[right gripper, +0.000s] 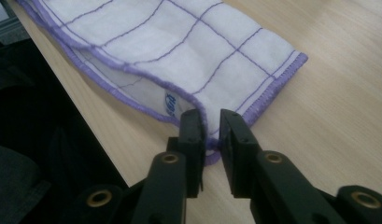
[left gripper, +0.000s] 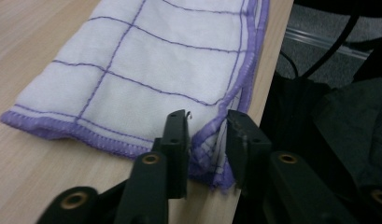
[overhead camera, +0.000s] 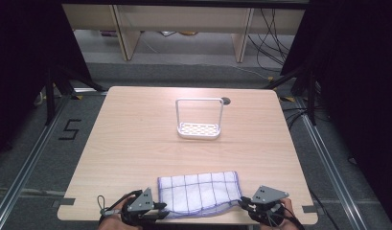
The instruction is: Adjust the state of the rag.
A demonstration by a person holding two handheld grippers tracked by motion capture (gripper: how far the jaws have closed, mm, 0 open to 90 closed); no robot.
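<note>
A folded white cloth (overhead camera: 198, 191) with purple grid lines and a purple hem lies flat along the table's near edge. My left gripper (overhead camera: 162, 208) sits at its near left corner. In the left gripper view the jaws (left gripper: 208, 122) stand apart with that corner of the cloth (left gripper: 146, 65) loose between them, at the table's edge. My right gripper (overhead camera: 242, 202) is at the near right corner. In the right gripper view its jaws (right gripper: 211, 120) stand slightly apart around the hem of the cloth (right gripper: 179, 51), not pressing on it.
A white rack (overhead camera: 199, 129) with a tall hoop handle and a perforated base stands on the wooden table (overhead camera: 136, 143) past its middle. Bare wood lies between the rack and the cloth. Dark floor and cables surround the table.
</note>
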